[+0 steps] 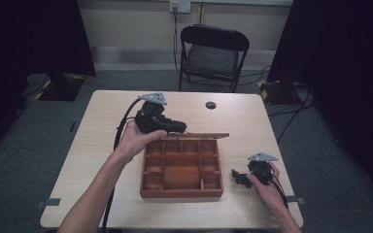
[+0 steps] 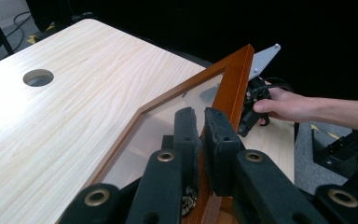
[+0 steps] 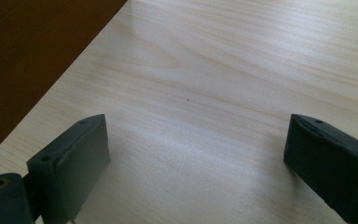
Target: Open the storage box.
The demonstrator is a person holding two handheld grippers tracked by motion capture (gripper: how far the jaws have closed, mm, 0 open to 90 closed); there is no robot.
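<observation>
From the high view, your left gripper [image 1: 177,127] sits at the back edge of the wooden box [image 1: 182,170], its jaws clamped on the frame of the raised lid [image 1: 199,136], which stands open above the back wall of the box. The box rests near the middle of the table [image 1: 102,126], its small compartments open to view. Your right gripper [image 1: 238,177] rests low on the table just right of the box, apart from it; from here its jaws are too small to read. In the left gripper view, your two pads [image 2: 189,130] pinch the lid's orange-brown frame [image 2: 230,88] between them, the clear pane to their left, and your other hand [image 2: 284,105] with its gripper shows beyond the frame. In the right gripper view, your jaws stand wide apart with nothing between them, bare tabletop [image 3: 223,70] under them, and a dark brown surface [image 3: 32,51], probably the box's side wall, crosses the upper left corner.
</observation>
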